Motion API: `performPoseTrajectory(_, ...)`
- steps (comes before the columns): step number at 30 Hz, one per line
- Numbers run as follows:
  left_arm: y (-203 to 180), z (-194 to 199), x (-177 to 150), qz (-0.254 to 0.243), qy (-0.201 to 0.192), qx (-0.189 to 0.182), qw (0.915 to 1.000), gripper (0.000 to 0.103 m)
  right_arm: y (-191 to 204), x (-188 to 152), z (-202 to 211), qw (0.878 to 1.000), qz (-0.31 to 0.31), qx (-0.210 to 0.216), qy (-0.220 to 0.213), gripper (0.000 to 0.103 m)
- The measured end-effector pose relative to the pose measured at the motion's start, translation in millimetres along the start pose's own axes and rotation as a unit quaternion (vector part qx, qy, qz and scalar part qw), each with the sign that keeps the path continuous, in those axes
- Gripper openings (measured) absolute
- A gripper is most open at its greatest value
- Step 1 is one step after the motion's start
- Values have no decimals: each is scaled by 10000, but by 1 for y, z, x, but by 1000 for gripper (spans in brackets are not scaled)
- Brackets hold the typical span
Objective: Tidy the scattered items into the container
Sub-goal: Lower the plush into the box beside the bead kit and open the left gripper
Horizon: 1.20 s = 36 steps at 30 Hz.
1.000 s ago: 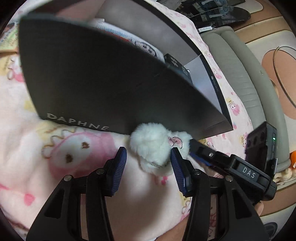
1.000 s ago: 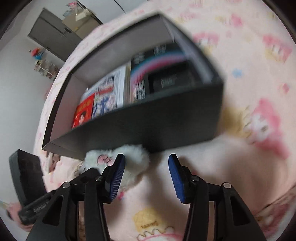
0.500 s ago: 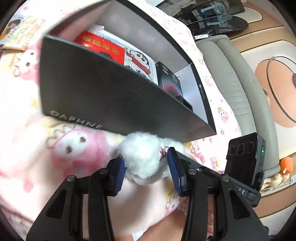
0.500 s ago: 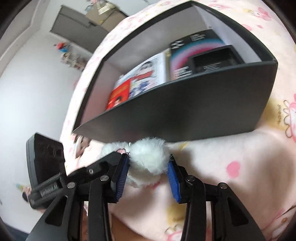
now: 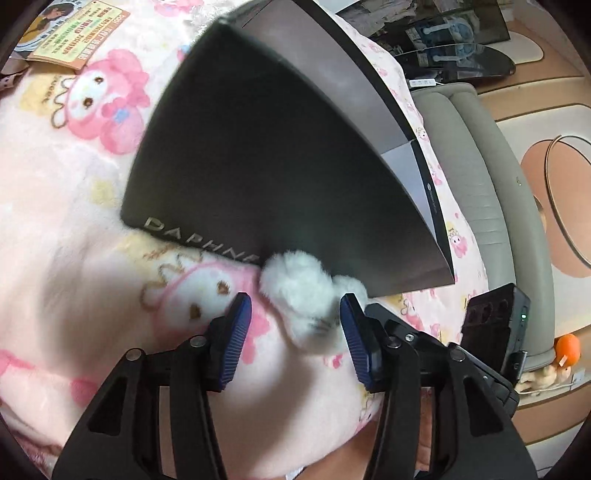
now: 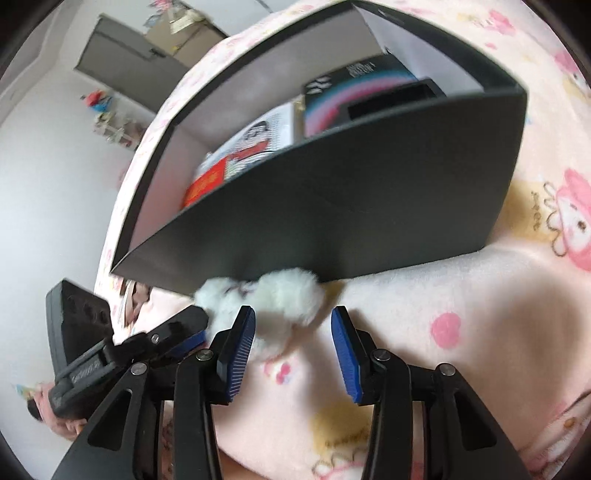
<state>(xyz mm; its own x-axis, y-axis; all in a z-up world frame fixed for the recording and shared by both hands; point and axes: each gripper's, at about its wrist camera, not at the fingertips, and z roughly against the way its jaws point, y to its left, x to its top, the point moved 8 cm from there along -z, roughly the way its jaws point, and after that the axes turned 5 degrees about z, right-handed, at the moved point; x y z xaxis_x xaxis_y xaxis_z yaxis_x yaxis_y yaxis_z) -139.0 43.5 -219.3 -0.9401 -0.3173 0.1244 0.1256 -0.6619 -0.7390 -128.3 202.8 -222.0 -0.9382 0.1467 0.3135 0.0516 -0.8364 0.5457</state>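
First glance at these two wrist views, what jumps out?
The big black box marked DAPHNE fills both views, sitting on a pink cartoon-print blanket with books and packets already inside. Right against its near wall lies a white fluffy toy. Both grippers point at it: the toy sits between the left gripper, whose jaws are opening, while the right gripper has it by one finger.

A pink cartoon-rabbit blanket (image 5: 92,192) fills most of both views. Upper left of the left wrist view — a printed card (image 5: 79,35). At its right, a grey-green padded cushion (image 5: 476,177), with an orange toy (image 5: 567,347) at the lower right edge. Upper left of the right wrist view — a grey door (image 6: 129,51).
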Motion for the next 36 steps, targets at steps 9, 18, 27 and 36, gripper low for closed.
performPoseTrajectory(9,-20,-8,-7,-476,-59,261,9985,41,24,1,-14,9993,227,268,148,35)
performPoseTrajectory(18,-122,62,64,-1090,-902,-17,9899,42,107,67,70,9866,1466,192,-690,35)
performPoseTrajectory(27,-84,7,187,-393,-806,852,9923,41,95,188,-26,9909,1334,110,151,35)
performPoseTrajectory(36,-64,-42,195,-517,-598,1539,9849,42,58,195,-81,9926,968,249,688,35)
